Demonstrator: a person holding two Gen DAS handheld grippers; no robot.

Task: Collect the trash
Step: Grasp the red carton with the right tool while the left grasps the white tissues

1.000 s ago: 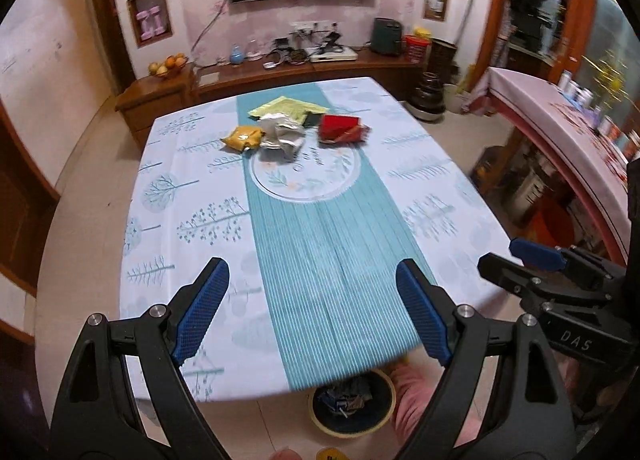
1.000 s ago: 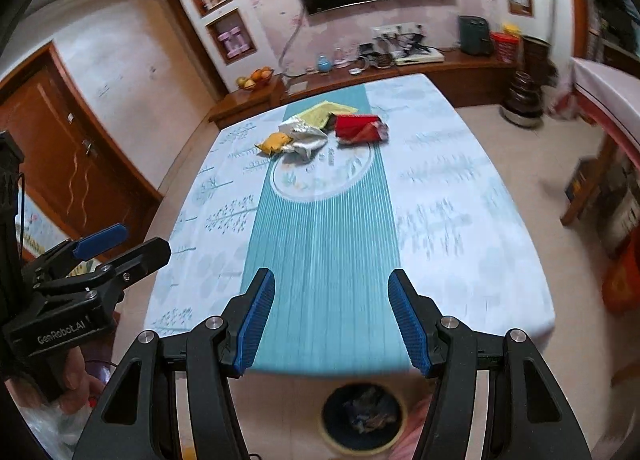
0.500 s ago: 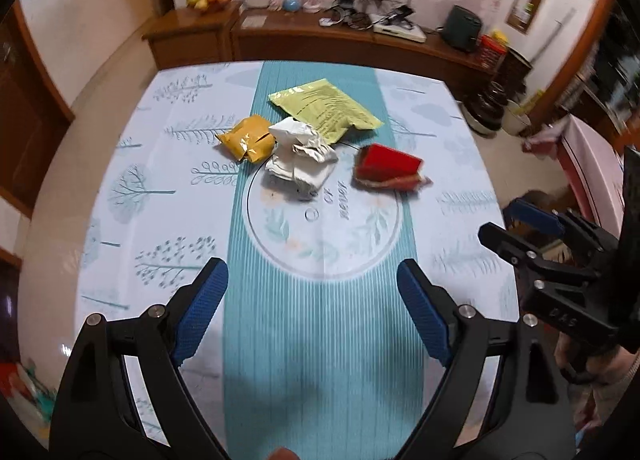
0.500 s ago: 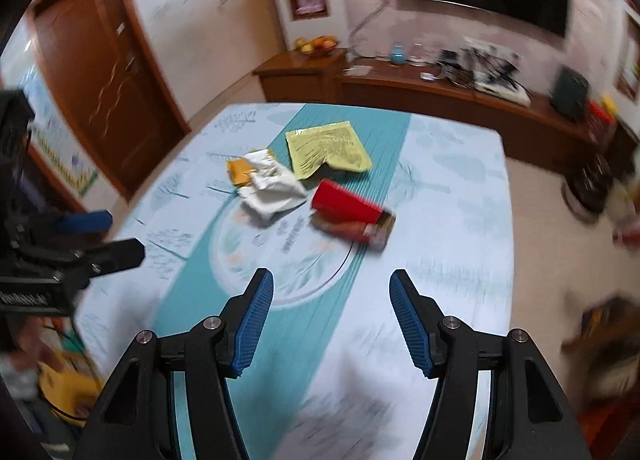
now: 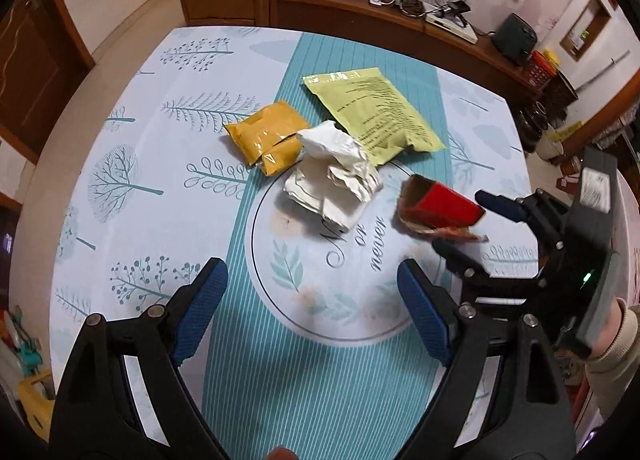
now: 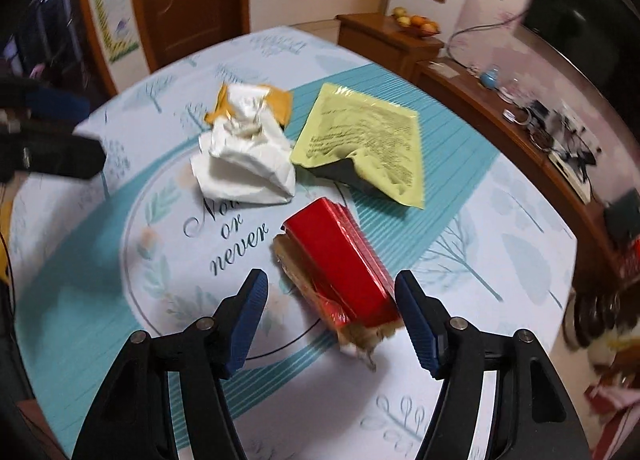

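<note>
- The right hand-held gripper (image 6: pixel 328 312) is spread wide and holds nothing; its two blue pads flank the near end of the red packet (image 6: pixel 340 260) without touching it, as far as the right wrist view shows.
- The red packet lies flat on the worktop (image 6: pixel 500 228), just right of the printed circle's centre. Its long axis runs from far-left to near-right in the right wrist view, so it points almost straight into the gap between the jaws.
- Judged from that, the closing direction crosses the packet's narrow width, which suits a pinch; a short advance and drop seems all that remains.
- The left hand-held gripper (image 5: pixel 312 316) is also spread and empty, over the near part of the circle. The crumpled white wrapper (image 5: pixel 332 180) lies ahead of it, clearly apart.
- In the left wrist view the red packet (image 5: pixel 440 210) sits to the right, right by the tips of the right hand-held gripper (image 5: pixel 472 228), so the right hand is plainly the nearer one for it.
- The orange pouch (image 5: pixel 266 136) and the yellow-green bag (image 5: pixel 376 112) lie farther off, both next to the white wrapper; whether they overlap it is hard to tell.
- The right wrist view is motion-blurred at its edges, so exact clearances are uncertain.
</note>
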